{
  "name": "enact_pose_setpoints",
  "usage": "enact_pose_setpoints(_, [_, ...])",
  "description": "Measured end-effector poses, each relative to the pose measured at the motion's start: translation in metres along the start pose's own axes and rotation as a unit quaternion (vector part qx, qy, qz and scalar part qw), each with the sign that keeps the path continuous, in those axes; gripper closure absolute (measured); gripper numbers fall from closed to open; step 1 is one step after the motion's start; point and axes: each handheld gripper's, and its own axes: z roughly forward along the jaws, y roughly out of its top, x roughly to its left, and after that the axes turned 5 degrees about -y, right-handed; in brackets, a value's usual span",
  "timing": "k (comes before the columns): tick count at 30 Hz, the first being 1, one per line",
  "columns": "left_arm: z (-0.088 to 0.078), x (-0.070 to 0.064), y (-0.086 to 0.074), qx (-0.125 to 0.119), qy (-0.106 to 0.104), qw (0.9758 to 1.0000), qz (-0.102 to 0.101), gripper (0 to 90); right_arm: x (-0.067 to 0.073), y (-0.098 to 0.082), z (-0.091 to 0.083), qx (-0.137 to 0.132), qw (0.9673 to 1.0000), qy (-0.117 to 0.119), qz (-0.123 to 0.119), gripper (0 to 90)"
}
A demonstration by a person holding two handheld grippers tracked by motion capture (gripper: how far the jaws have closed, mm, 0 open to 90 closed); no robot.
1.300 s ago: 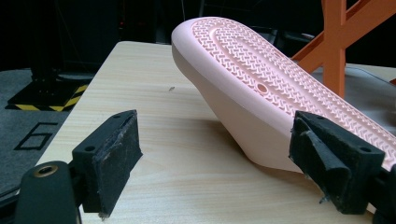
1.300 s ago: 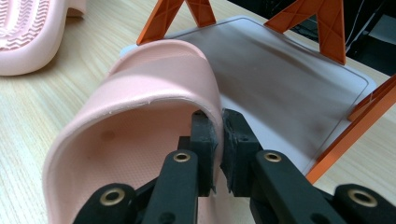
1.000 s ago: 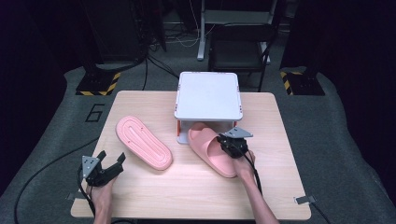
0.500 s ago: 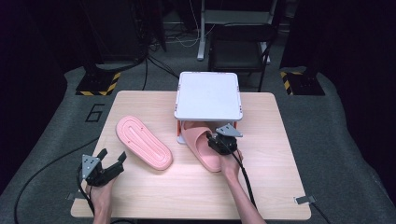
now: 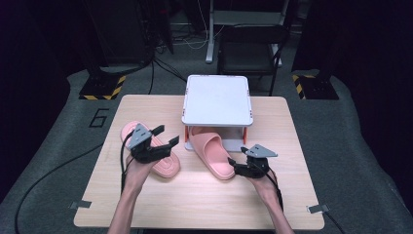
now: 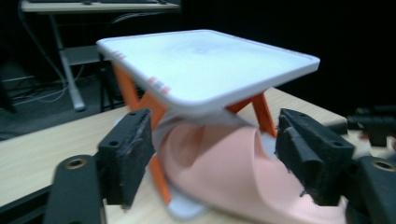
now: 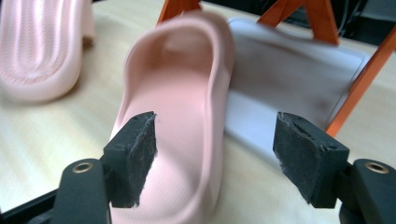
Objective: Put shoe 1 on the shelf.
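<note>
Right tongs point(image 5: 237, 167) apart at upright slipper's point(image 5: 210, 152) heel; left tongs point(image 5: 165, 136) apart over upturned slipper point(image 5: 165, 163) (sole up). Grip its edge squarely, flip first.

Dark lab: hazard-striped floor blocks point(image 5: 102, 87), trailing cables point(image 5: 190, 44), numbered mat point(image 5: 99, 118).

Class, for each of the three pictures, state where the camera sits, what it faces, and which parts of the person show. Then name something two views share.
High view: above the person's side, looking down on the wooden table; both forearms, left claw and right claw show.
Left gripper view: on the left claw, facing the white orange-legged shelf stand; open black jaws show.
Right gripper view: on the right claw, facing the upright pink rubber slipper; open jaws show.
Shared: that slipper, toe under the stand.
</note>
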Motion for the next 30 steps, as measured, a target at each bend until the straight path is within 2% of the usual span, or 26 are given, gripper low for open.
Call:
enact_pose_setpoints(2, [0.021, 0.002, 0.009, 0.007, -0.009, 0.9999, -0.001, 31.9, 0.000, -0.011, -0.006, 0.009, 0.9999, 0.012, -0.005, 29.3])
enact_pose_setpoints(3, [0.036, 0.003, 0.015, 0.007, -0.011, 0.9999, 0.009, 33.4, 0.001, -0.019, -0.009, 0.014, 0.9995, 0.021, -0.018, 29.3])
enact_pose_setpoints(4, [0.043, 0.004, 0.018, 0.003, -0.008, 0.9999, 0.011, 33.9, 0.002, -0.024, -0.011, 0.016, 0.9993, 0.029, -0.019, 29.3])
enact_pose_setpoints(5, [0.043, 0.004, 0.018, 0.003, -0.008, 0.9999, 0.011, 33.8, 0.002, -0.024, -0.011, 0.016, 0.9993, 0.029, -0.019, 29.3])
enact_pose_setpoints(7, [0.054, 0.004, 0.024, 0.006, -0.005, 0.9999, 0.014, 34.0, 0.005, -0.032, -0.013, 0.024, 0.9987, 0.035, -0.030, 29.3])
enact_pose_setpoints(8, [0.064, 0.004, 0.029, 0.005, -0.008, 0.9998, 0.017, 34.5, 0.006, -0.036, -0.014, 0.030, 0.9977, 0.039, -0.047, 29.3])
enact_pose_setpoints(9, [0.064, 0.004, 0.029, 0.005, -0.008, 0.9998, 0.017, 34.6, 0.006, -0.036, -0.014, 0.030, 0.9977, 0.039, -0.047, 29.3])
enact_pose_setpoints(10, [0.074, 0.003, 0.035, 0.021, -0.014, 0.9994, 0.024, 35.0, 0.010, -0.040, -0.014, 0.041, 0.9967, 0.049, -0.049, 29.4])
enact_pose_setpoints(12, [0.079, 0.002, 0.036, 0.027, -0.016, 0.9991, 0.028, 35.5, 0.012, -0.040, -0.013, 0.046, 0.9962, 0.049, -0.055, 29.8])
enact_pose_setpoints(13, [0.086, 0.004, 0.037, 0.040, -0.013, 0.9987, 0.029, 36.9, 0.016, -0.041, -0.010, 0.053, 0.9951, 0.047, -0.068, 30.7])
enact_pose_setpoints(14, [0.086, 0.004, 0.037, 0.040, -0.013, 0.9987, 0.029, 37.0, 0.016, -0.041, -0.010, 0.053, 0.9951, 0.047, -0.068, 30.7])
enact_pose_setpoints(15, [0.092, 0.006, 0.036, 0.053, -0.006, 0.9983, 0.024, 37.2, 0.017, -0.042, -0.005, 0.060, 0.9941, 0.042, -0.080, 32.2])
enact_pose_setpoints(16, [0.096, 0.007, 0.034, 0.054, 0.000, 0.9983, 0.022, 37.2, 0.018, -0.043, -0.003, 0.064, 0.9941, 0.042, -0.076, 32.3])
enact_pose_setpoints(17, [0.098, 0.008, 0.033, 0.064, 0.001, 0.9977, 0.020, 37.4, 0.018, -0.043, -0.001, 0.082, 0.9925, 0.046, -0.078, 32.4])
enact_pose_setpoints(18, [0.098, 0.008, 0.033, 0.064, 0.001, 0.9977, 0.020, 37.4, 0.018, -0.043, -0.001, 0.082, 0.9925, 0.046, -0.078, 32.4])
enact_pose_setpoints(19, [0.099, 0.009, 0.030, 0.063, -0.003, 0.9979, 0.011, 37.4, 0.019, -0.042, 0.001, 0.085, 0.9924, 0.046, -0.077, 31.4])
enact_pose_setpoints(20, [0.100, 0.013, 0.029, 0.064, -0.004, 0.9980, 0.000, 38.2, 0.020, -0.040, 0.005, 0.077, 0.9925, 0.047, -0.082, 32.2])
enact_pose_setpoints(21, [0.100, 0.014, 0.028, 0.058, -0.001, 0.9983, -0.003, 38.5, 0.021, -0.039, 0.006, 0.077, 0.9928, 0.048, -0.078, 32.4])
enact_pose_setpoints(23, [0.100, 0.014, 0.028, 0.060, -0.002, 0.9982, -0.001, 39.2, 0.023, -0.035, 0.010, 0.068, 0.9932, 0.050, -0.080, 32.7])
enact_pose_setpoints(27, [0.099, 0.014, 0.029, 0.063, 0.001, 0.9980, 0.001, 39.6, 0.027, -0.029, 0.018, 0.057, 0.9945, 0.041, -0.077, 32.3])
enact_pose_setpoints(30, [0.100, 0.014, 0.028, 0.059, 0.001, 0.9983, -0.002, 39.8, 0.033, -0.018, 0.029, 0.045, 0.9963, 0.036, -0.063, 32.9])
